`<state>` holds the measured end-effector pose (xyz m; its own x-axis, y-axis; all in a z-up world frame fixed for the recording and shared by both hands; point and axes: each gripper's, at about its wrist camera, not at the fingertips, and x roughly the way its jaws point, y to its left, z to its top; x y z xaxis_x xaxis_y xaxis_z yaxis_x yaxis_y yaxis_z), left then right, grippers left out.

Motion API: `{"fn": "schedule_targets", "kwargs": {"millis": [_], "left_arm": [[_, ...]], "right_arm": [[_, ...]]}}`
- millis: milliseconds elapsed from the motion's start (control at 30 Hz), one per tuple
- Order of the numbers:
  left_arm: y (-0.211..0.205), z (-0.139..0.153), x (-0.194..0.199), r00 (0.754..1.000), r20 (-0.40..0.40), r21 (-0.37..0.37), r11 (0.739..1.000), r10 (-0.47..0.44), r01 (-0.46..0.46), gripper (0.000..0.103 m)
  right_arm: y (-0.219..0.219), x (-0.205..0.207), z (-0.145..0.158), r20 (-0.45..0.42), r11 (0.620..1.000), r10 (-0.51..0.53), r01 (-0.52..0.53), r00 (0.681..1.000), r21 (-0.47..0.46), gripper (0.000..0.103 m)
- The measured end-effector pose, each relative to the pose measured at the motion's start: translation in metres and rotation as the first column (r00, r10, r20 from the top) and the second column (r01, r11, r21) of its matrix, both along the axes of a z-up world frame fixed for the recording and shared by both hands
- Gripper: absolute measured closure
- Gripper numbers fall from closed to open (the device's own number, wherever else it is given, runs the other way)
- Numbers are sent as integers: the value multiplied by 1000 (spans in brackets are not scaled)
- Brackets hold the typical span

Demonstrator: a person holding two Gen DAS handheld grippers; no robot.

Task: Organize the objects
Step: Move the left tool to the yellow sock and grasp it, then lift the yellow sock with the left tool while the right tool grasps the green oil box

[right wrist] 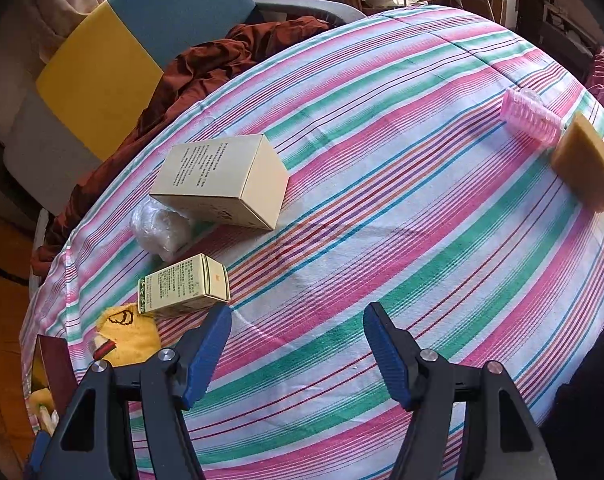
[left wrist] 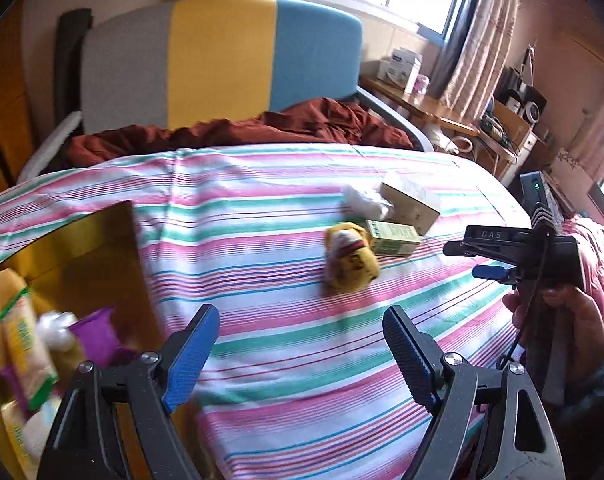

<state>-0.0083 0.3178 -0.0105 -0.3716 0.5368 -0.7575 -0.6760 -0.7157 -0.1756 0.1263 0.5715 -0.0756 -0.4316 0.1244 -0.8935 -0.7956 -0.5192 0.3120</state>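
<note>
Lying on the striped bedsheet [right wrist: 382, 184]: two boxes [right wrist: 222, 180], perhaps one plush [left wrist: 348, 260]; both jaws gape empty

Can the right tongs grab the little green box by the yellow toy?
Probably yes: the right tongs are open and empty, and the little green box lies just ahead-left on the striped sheet with nothing between.

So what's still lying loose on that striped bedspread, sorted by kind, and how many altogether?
Cardboard boxes: 2, the large cream box and the small green-trimmed box
Yellow plush toys: 1
Clear crumpled plastic bags: 1
Pink ribbed rollers: 1
Tan sponge blocks: 1
Total: 6
</note>
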Motion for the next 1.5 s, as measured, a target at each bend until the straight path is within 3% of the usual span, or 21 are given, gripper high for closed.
{"fn": "schedule_targets", "kwargs": {"millis": [233, 700, 767, 800, 867, 1000, 1233, 1400, 1467, 1500], "left_arm": [[64, -22, -12, 998, 36, -49, 997, -53, 54, 19], [128, -70, -55, 995, 81, -108, 992, -60, 68, 21], [128, -77, -58, 994, 98, -114, 992, -50, 61, 42], [126, -83, -60, 991, 128, -112, 992, -48, 63, 59], [118, -84, -55, 992, 118, -81, 995, -45, 55, 63], [98, -83, -36, 994, 111, -75, 997, -19, 27, 65], [50, -85, 26, 1000, 8, -79, 996, -27, 28, 65], [35, -88, 55, 995, -64, -92, 993, -81, 75, 64], [35, -89, 57, 992, -80, -88, 992, -93, 86, 64], [35, -89, 55, 992, -81, -80, 993, -95, 89, 64]], "right_arm": [[1, 1, 0, -32, 999, 12, -13, 999, -37, 33], [6, -1, -4, -41, 998, 14, -16, 999, -65, 33], [6, -2, -4, -38, 998, 15, -17, 999, -66, 33], [7, -2, -4, -37, 998, 15, -17, 999, -64, 33], [7, -3, -5, -30, 998, 16, -18, 999, -60, 33], [6, -3, -4, -22, 998, 23, -24, 1000, -57, 33], [3, -7, -7, -7, 997, 45, -45, 999, -55, 33], [-7, -22, -6, -18, 991, 125, -125, 992, -38, 33], [-13, -28, -2, -29, 987, 157, -157, 987, -16, 29], [-16, -30, 0, -31, 985, 172, -172, 985, -3, 21]]}}
